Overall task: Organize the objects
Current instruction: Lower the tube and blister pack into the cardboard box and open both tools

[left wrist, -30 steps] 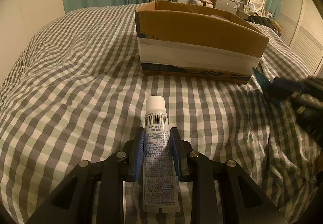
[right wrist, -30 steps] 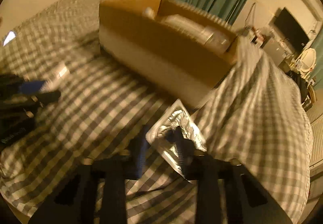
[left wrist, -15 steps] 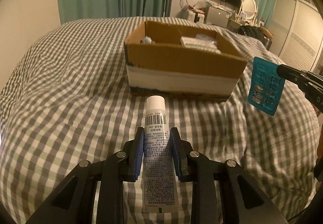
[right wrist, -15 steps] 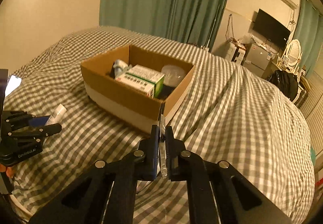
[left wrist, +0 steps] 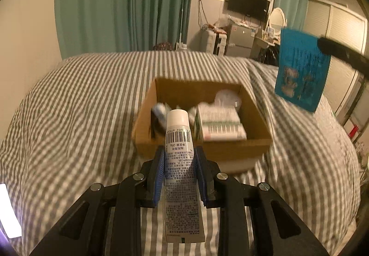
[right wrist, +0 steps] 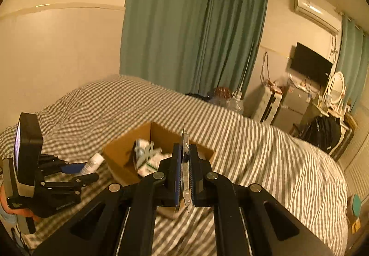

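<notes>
My left gripper (left wrist: 179,154) is shut on a white tube (left wrist: 180,156) with a barcode, cap pointing forward, held in the air in front of the open cardboard box (left wrist: 258,140). The box holds a white carton (left wrist: 219,124), a round lid and other small items. My right gripper (right wrist: 183,152) is shut on a thin blister pack (right wrist: 184,140), seen edge-on, above the box (right wrist: 117,156). In the left wrist view the pack shows as a blue card (left wrist: 301,71) up at the right. The left gripper with the tube (right wrist: 92,162) shows at the left of the right wrist view.
The box sits on a bed with a grey-and-white checked cover (left wrist: 80,106). Green curtains (left wrist: 124,2) hang behind. A TV, small fridge and mirror (right wrist: 309,94) stand at the far right beyond the bed.
Both grippers have risen well above the bed with their objects held, so the views now look down into the box. The blue pack has moved higher at the right.
</notes>
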The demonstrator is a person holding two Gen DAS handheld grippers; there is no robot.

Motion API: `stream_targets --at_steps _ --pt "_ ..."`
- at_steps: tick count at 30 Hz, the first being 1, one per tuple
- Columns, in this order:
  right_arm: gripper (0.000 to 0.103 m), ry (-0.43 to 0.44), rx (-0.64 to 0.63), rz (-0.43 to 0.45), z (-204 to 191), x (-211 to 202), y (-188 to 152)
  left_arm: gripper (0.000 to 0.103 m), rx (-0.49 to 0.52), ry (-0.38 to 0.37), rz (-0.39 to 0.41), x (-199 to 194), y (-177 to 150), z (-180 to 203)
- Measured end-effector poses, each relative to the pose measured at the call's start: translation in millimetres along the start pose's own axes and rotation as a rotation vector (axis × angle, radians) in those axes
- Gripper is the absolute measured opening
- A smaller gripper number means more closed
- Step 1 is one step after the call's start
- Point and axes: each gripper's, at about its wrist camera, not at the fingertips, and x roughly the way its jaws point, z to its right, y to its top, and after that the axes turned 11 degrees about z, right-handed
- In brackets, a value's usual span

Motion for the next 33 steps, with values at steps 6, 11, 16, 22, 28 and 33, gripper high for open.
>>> stream_targets --at_steps 6,11,16,22,28,33 --pt "0.006 0.001 0.052 -0.005 3.1 31.8 6.1 0.026 0.016 0.006 0.047 31.4 40.7 0.6" --pt "0.006 -0.024 0.15 -0.031 10.7 58.8 -13.0 0.026 -0.026 -0.022 0.039 64.0 51.7 -3.8" --pt "0.006 -0.085 0.171 -0.08 19.7 86.4 -30.2 0.026 -0.042 -0.039 0.004 97.9 50.6 -11.5" --pt "0.006 -0.053 0.198 -0.134 18.4 110.6 -53.0 0.026 -0.043 -0.043 -0.037 130.3 42.2 -16.8" --pt "0.006 -0.029 0.221 -0.2 20.4 127.0 -69.4 0.026 -0.008 -0.045 -0.084 148.9 27.3 -9.7" --pt "0.006 -0.025 0.229 -0.197 21.3 127.2 -74.8 0.027 -0.008 -0.046 -0.108 153.1 21.4 -6.5"
